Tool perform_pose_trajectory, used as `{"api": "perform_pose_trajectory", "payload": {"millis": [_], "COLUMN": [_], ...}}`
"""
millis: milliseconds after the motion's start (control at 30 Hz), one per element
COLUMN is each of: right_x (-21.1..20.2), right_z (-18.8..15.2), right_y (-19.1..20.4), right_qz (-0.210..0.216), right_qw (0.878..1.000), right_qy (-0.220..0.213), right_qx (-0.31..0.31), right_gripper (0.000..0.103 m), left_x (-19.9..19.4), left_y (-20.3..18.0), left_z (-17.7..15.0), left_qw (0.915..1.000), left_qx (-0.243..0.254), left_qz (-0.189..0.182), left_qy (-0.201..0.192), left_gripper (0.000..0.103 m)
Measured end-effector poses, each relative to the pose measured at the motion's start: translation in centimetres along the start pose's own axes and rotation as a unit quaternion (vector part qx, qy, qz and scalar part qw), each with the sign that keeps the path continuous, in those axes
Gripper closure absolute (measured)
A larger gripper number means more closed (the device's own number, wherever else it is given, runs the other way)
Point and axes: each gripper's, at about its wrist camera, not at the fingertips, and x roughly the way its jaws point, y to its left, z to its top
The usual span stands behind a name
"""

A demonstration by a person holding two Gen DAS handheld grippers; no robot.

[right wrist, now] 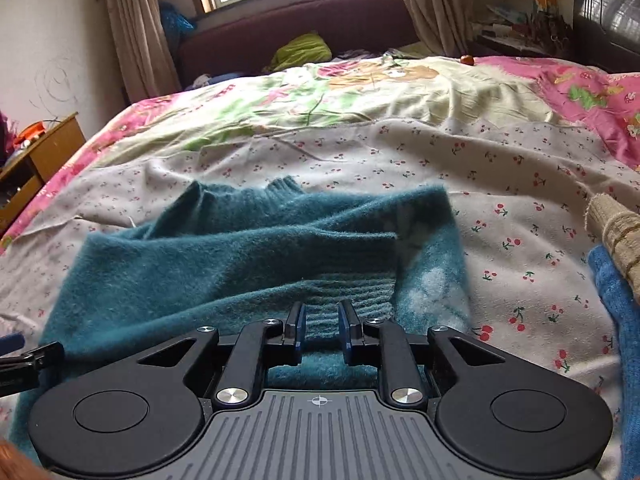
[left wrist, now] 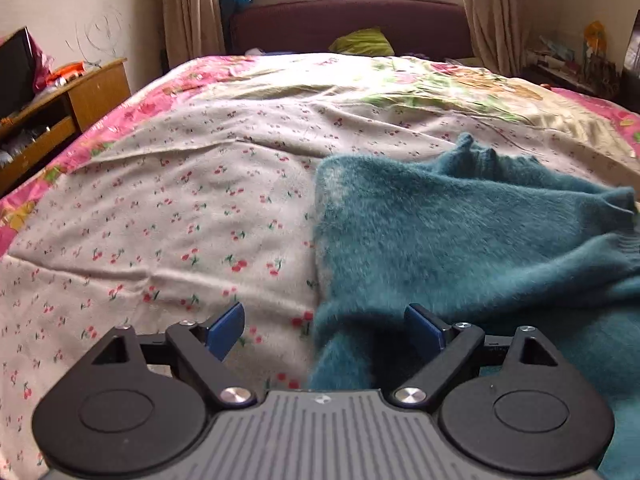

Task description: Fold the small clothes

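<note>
A fuzzy teal sweater (left wrist: 460,240) lies partly folded on the cherry-print sheet (left wrist: 160,208), with a sleeve laid across its body. My left gripper (left wrist: 324,330) is open, low at the sweater's left edge, with the edge of the fabric between the blue pads. In the right wrist view the sweater (right wrist: 224,256) fills the middle. My right gripper (right wrist: 322,330) is nearly closed around the ribbed hem (right wrist: 352,292) of the sweater, with a narrow gap between the pads. The left gripper's fingertip (right wrist: 24,354) shows at the left edge.
A blue knit garment (right wrist: 620,320) and a beige striped cloth (right wrist: 616,228) lie at the right. A wooden cabinet (left wrist: 52,112) stands left of the bed. A green pillow (left wrist: 360,42) lies by the dark red headboard under the window.
</note>
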Motion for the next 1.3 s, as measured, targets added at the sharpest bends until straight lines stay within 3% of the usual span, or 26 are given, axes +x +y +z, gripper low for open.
{"api": "perform_pose_trajectory", "payload": {"millis": [300, 533, 867, 1100, 1300], "right_x": [-10.6, -16.4, -19.0, -19.5, -19.0], "right_z": [-6.3, -11.6, -14.8, -15.1, -15.6], "right_y": [-2.0, -4.0, -5.8, -5.6, -5.8], "right_qz": [-0.006, -0.027, -0.029, -0.030, -0.028], "right_qw": [0.999, 0.996, 0.991, 0.991, 0.989], "right_qy": [0.037, 0.085, 0.116, 0.119, 0.126], "right_qx": [-0.028, 0.004, 0.064, 0.061, 0.069], "right_gripper": [0.083, 0.083, 0.081, 0.079, 0.077], "left_x": [-7.7, -12.4, -14.7, -17.2, -16.4], "left_y": [2.2, 1.3, 0.9, 1.7, 2.1], "left_z": [-6.0, -8.3, -11.1, -11.4, -11.5], "left_qw": [0.9969, 0.9908, 0.9819, 0.9872, 0.9871], "left_qx": [0.032, 0.076, 0.100, 0.075, 0.051], "left_qz": [-0.047, -0.083, -0.096, -0.092, -0.095], "left_qy": [0.055, 0.075, 0.130, 0.106, 0.119], "left_gripper": [0.006, 0.006, 0.006, 0.006, 0.009]}}
